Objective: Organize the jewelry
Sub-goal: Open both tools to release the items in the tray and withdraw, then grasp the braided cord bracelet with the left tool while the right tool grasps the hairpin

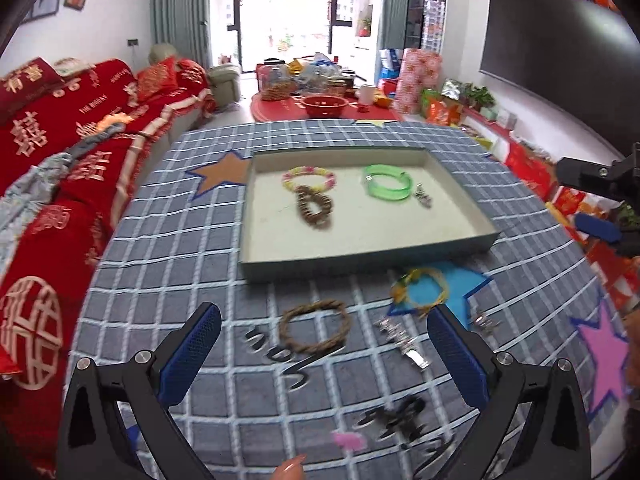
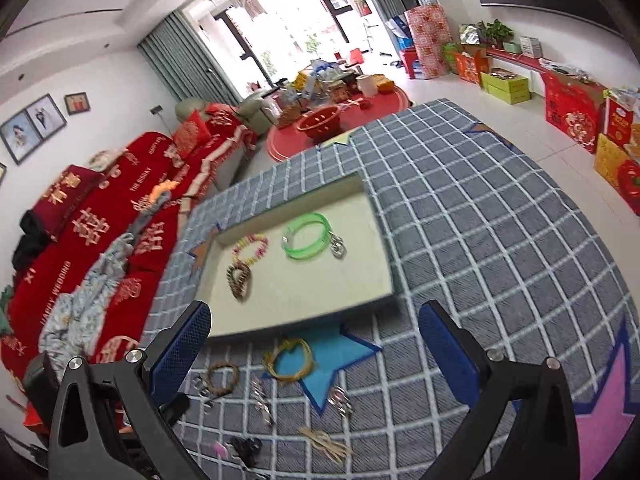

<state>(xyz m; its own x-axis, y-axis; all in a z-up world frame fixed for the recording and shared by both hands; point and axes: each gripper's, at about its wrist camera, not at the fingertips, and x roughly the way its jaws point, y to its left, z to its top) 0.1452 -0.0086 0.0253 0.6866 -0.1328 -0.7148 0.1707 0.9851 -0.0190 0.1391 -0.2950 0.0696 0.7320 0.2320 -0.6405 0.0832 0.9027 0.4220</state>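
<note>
Both grippers are released, with jaws spread wide and nothing between them. The left gripper [image 1: 324,344] hangs over the near part of the bench [image 1: 168,264], which is covered in a grey-blue checked cloth with coloured stars. The right gripper [image 2: 314,344] hangs over the same area, nearer the tray.

The tray [image 1: 360,270] is a shallow rectangular box with a pale floor; in the left wrist view its long axis runs left to right. Inside, at the far left, lies a pink-and-yellow bead bracelet [image 1: 308,178], flat. Touching its near edge is a brown bead bracelet [image 1: 314,208], long axis pointing toward the camera. To the right lies a green bangle [image 1: 388,186], with a small silver piece [image 1: 423,196] just beside it.

Still on the cloth, near the tray's front wall: a yellow cord bracelet [image 1: 426,290] on the blue star, a brown twisted ring [image 1: 316,330], a silver chain [image 1: 400,340], and dark hair clips [image 1: 394,420].

The red sofa cover [image 1: 80,152] beside the bench reads "THE BIGDAY"; the right wrist view also shows "HAPPY WEDDING". A fingertip [image 1: 290,470] shows at the lower edge.
</note>
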